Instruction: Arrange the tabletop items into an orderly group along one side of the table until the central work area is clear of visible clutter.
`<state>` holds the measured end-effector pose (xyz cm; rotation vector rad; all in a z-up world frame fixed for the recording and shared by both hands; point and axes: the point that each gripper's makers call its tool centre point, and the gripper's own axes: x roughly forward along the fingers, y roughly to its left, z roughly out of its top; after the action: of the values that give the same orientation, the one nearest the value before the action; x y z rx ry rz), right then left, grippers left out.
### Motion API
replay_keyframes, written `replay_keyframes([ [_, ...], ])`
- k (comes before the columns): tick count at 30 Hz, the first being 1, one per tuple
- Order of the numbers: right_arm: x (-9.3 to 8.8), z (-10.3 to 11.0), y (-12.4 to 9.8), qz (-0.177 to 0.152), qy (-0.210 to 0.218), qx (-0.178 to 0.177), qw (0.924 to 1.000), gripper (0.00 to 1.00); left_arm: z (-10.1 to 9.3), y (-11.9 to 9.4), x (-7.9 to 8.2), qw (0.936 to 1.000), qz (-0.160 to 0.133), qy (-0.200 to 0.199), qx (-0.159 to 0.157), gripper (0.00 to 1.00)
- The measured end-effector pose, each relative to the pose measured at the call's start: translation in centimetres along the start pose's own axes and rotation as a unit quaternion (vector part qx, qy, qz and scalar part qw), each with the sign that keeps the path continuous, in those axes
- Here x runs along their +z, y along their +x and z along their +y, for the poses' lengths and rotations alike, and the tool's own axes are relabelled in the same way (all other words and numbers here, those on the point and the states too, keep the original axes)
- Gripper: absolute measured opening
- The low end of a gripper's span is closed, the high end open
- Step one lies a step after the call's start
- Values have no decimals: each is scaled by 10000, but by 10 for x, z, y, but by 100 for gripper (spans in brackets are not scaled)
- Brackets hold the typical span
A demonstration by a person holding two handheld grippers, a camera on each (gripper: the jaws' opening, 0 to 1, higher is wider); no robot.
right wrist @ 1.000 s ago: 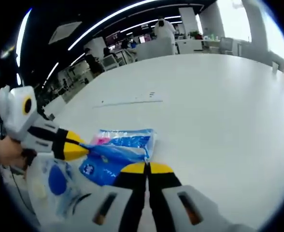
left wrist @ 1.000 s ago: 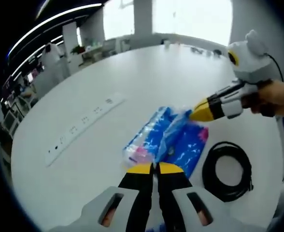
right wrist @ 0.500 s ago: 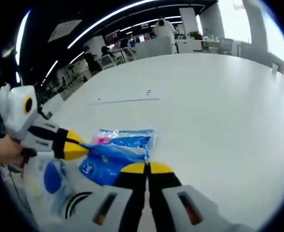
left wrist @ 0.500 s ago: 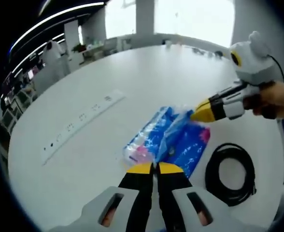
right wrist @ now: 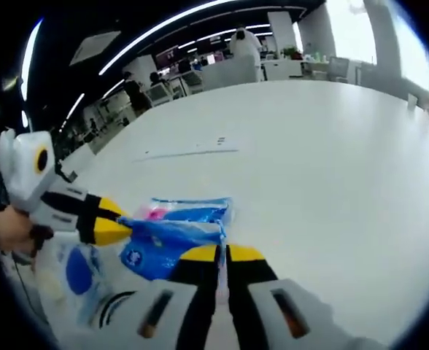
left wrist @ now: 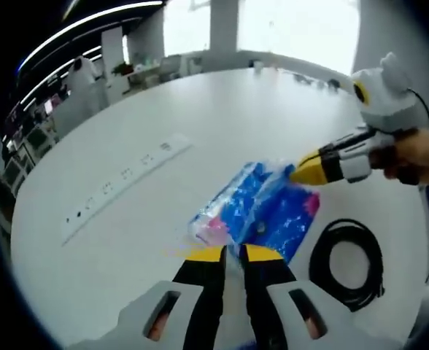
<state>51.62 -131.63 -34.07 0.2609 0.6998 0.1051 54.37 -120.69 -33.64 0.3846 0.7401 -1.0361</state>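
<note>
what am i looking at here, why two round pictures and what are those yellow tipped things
Those are two hand-held grippers, one in each of a person's hands. Each carries a fisheye camera looking along its own two jaws, which is why both pictures are round.

In the left gripper view, the left gripper rises from the bottom and the right gripper comes in from the right, held by a hand. In the right gripper view, it is the reverse.

On the white table lie a blue plastic packet, a coiled black cable and a long white power strip. Both grippers seem to pinch the packet's wrapping from opposite ends.
</note>
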Motion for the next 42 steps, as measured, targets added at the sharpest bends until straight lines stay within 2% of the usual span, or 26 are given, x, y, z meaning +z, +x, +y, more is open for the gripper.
replay_keyframes([
  [3, 1, -1, -3, -4, -143, -92, 9999, 34, 3, -4, 2, 9999, -44, 71, 130, 36],
  [6, 4, 0, -9, -125, -256, -108, 9995, 47, 9, -9, 9, 9994, -219, 31, 248, 53],
  [7, 6, 2, -11, -189, -239, -79, 9995, 51, 10, -12, 14, 9990, -330, -55, 282, 59],
  [10, 12, 8, -17, -272, -277, -9, 9992, 59, 15, -19, 18, 9985, -367, -132, 396, 77],
  [12, 16, 13, -22, -301, -288, 36, 9991, 64, 11, -24, 24, 9975, -533, -371, 280, 90],
  [13, 17, 16, -24, -322, -277, 50, 9991, 66, 7, -26, 24, 9974, -510, -477, 178, 91],
  [16, 23, 27, -32, -388, -319, 173, 9986, 67, 8, -43, 26, 9975, -523, -333, 330, 92],
  [19, 26, 35, -39, -391, -417, 207, 9982, 70, 10, -52, 28, 9976, -537, -299, 330, 93],
  [22, 28, 39, -46, -431, -431, 222, 9979, 70, 11, -67, 31, 9972, -585, -225, 410, 92],
  [27, 27, 48, -62, -411, -513, 253, 9975, 70, 11, -91, 32, 9955, -697, -374, 523, 91],
  [30, 29, 50, -70, -450, -494, 267, 9974, 69, 10, -104, 31, 9951, -727, -333, 583, 91],
  [35, 18, 61, -82, -307, -717, 233, 9967, 69, 7, -123, 23, 9949, -756, -257, 613, 87],
  [42, 10, 80, -90, -328, -781, 360, 9958, 68, 6, -150, 2, 9946, -682, -178, 764, 87],
])
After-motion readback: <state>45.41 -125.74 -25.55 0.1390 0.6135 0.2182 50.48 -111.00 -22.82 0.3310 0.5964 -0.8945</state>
